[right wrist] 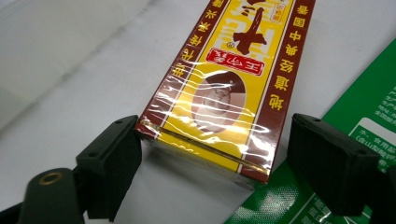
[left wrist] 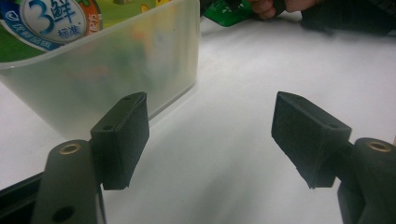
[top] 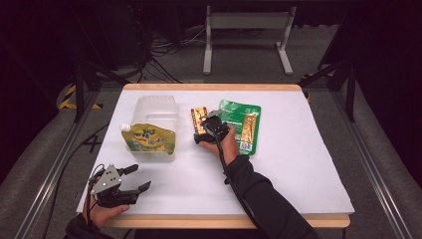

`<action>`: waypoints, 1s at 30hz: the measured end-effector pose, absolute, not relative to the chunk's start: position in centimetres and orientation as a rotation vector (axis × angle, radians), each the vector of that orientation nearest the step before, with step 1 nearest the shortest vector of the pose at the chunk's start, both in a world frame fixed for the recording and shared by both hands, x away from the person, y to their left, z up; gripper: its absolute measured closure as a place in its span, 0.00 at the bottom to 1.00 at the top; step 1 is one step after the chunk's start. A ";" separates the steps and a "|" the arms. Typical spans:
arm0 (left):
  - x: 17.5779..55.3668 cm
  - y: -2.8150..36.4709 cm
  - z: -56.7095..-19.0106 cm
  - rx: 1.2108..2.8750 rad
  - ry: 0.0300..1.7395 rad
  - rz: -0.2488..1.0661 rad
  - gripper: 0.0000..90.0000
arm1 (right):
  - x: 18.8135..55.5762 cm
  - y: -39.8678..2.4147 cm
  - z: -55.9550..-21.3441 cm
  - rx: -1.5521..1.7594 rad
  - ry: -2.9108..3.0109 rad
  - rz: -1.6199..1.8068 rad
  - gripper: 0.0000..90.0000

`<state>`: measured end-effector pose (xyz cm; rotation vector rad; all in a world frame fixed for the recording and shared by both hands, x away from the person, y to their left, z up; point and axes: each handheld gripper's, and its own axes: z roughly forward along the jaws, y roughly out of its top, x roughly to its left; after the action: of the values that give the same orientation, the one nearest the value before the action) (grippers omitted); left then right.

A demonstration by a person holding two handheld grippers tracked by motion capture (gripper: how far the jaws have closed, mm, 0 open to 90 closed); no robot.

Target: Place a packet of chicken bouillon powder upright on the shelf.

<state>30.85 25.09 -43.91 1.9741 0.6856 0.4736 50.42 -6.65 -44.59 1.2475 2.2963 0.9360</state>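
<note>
Cellophane-wrapped and printed in yellow and dark red, the box (right wrist: 219,88) lay flat on the white table (top: 298,164), its near end between the jaws of the right gripper (right wrist: 215,172). Those jaws stood spread; the left pad (right wrist: 112,161) sat at the box's near corner, perhaps just touching it, though the angle made that hard to judge, while the right pad (right wrist: 334,161) stood clear of the box with a gap between. No earlier grip could be read from this; the pads simply flanked the box without pressing on it. In the high view the right gripper (top: 211,127) hovered over the box (top: 198,117) at mid-table, held in a hand with a dark sleeve. Just beside the box, on its right, lay a green packet (top: 244,124), and the box's near right corner appeared to overlap the packet's edge (right wrist: 373,107).

To the left of the box stood a translucent plastic tub (top: 154,112) with a green and yellow spouted pouch (top: 149,139) resting in it. The left gripper (top: 134,178) rested near the table's front left edge, well apart from the box. Its jaws were spread wide with nothing between them (left wrist: 210,140), pointing toward the tub's near corner (left wrist: 154,65)
</note>
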 end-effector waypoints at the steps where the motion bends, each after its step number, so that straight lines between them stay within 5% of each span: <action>1: 30.8 25.0 -43.9 1.977 0.681 0.472 0.32 | 50.3 -6.5 -44.5 1.241 2.301 0.933 0.27; 7: 30.8 25.0 -44.0 1.985 0.678 0.470 0.32 | 50.1 -7.1 -44.1 1.159 2.331 0.939 0.34; 30: 30.9 24.3 -44.2 2.022 0.671 0.457 0.32 | 47.2 -12.3 -40.3 0.901 2.349 1.275 0.37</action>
<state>30.94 24.35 -44.19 2.0222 0.6707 0.4573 47.19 -12.26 -40.33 0.9010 2.3486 1.2746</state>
